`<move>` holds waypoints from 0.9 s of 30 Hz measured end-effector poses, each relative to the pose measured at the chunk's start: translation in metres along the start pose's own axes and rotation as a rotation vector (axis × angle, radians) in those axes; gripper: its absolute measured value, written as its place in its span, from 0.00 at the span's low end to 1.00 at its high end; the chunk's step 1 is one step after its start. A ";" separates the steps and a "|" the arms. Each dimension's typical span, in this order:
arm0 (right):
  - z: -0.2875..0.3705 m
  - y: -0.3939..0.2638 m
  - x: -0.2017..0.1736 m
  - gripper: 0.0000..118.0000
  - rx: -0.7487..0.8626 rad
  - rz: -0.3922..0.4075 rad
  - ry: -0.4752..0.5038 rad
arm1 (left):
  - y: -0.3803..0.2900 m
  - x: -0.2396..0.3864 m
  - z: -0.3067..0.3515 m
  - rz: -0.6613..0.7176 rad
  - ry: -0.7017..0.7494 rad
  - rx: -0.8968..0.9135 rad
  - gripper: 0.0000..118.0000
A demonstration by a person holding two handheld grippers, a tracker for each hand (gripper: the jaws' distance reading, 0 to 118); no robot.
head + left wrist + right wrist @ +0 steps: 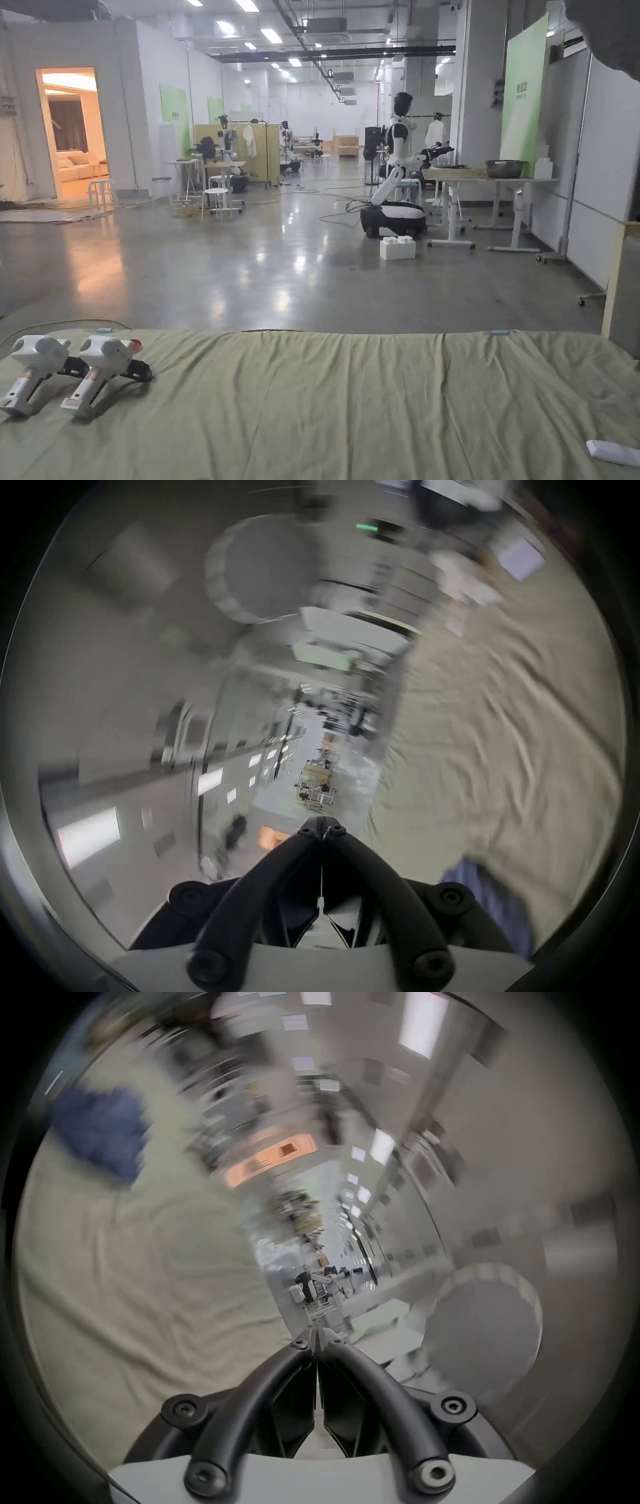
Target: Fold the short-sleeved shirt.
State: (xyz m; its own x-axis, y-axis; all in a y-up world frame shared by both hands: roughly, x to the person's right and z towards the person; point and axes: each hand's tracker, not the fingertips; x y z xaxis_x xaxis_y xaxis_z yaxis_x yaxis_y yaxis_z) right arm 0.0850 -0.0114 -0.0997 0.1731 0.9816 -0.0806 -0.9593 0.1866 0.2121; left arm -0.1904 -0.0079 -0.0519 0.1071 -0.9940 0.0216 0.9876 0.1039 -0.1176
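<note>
Two white hand-held grippers with black jaws lie side by side on the green sheet [350, 400] at the left in the head view. I take the outer one for my left gripper [76, 367] and the inner one for my right gripper [141, 374]. No hand holds them. Both gripper views are blurred. My left gripper [322, 821] has its jaws together with nothing between them, and so does my right gripper [317, 1335]. A blue cloth [491, 906] lies on the sheet at the lower right of the left gripper view. The blue cloth [100, 1130] appears at the upper left of the right gripper view.
A small white object [612, 452] lies on the sheet at the near right. Beyond the sheet is a shiny concrete floor with a white and black robot [397, 187], a white block [397, 247], tables, stools and cables. A wooden post [615, 281] stands at the right.
</note>
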 end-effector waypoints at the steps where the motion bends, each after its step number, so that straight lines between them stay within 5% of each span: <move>1: 0.001 -0.003 -0.015 0.00 0.010 0.113 0.028 | -0.004 0.015 0.002 -0.099 -0.037 0.014 0.00; 3: 0.006 -0.011 -0.044 0.00 0.021 0.228 0.091 | -0.009 0.043 0.007 -0.222 -0.100 0.046 0.00; 5: 0.009 -0.013 -0.057 0.00 0.024 0.216 0.159 | -0.011 0.057 0.012 -0.193 -0.158 0.058 0.00; 8: 0.003 -0.014 -0.061 0.00 -0.067 0.210 0.082 | -0.004 0.053 0.009 0.007 -0.145 0.047 0.00; 9: 0.001 -0.013 -0.054 0.00 -0.080 0.138 0.073 | -0.004 0.040 0.007 0.109 -0.131 0.031 0.00; 13: -0.005 -0.021 0.004 0.00 -0.154 -0.463 0.015 | -0.014 -0.020 -0.004 0.709 -0.036 -0.032 0.00; 17: 0.004 -0.064 0.032 0.00 -0.115 -1.323 -0.041 | -0.059 -0.049 -0.004 1.529 -0.040 0.004 0.00; 18: 0.005 -0.076 0.028 0.00 -0.091 -1.512 -0.025 | -0.066 -0.041 -0.004 1.630 -0.061 0.038 0.00; 19: 0.005 -0.082 0.023 0.00 -0.087 -1.618 -0.011 | -0.069 -0.035 -0.005 1.648 -0.095 0.049 0.00; 20: 0.005 -0.086 0.019 0.00 -0.099 -1.675 -0.015 | -0.069 -0.031 -0.006 1.631 -0.123 0.028 0.00; 27: 0.005 -0.081 0.012 0.00 -0.116 -1.519 -0.010 | -0.061 -0.031 -0.003 1.573 -0.097 0.012 0.00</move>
State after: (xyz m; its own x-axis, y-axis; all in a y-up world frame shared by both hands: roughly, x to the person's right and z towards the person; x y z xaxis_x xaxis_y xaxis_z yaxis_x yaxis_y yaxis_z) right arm 0.1654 -0.0149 -0.1132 0.9817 -0.1304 -0.1391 0.1111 0.9842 -0.1382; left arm -0.2540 0.0170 -0.0480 0.9926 0.1113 -0.0492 -0.1148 0.9905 -0.0751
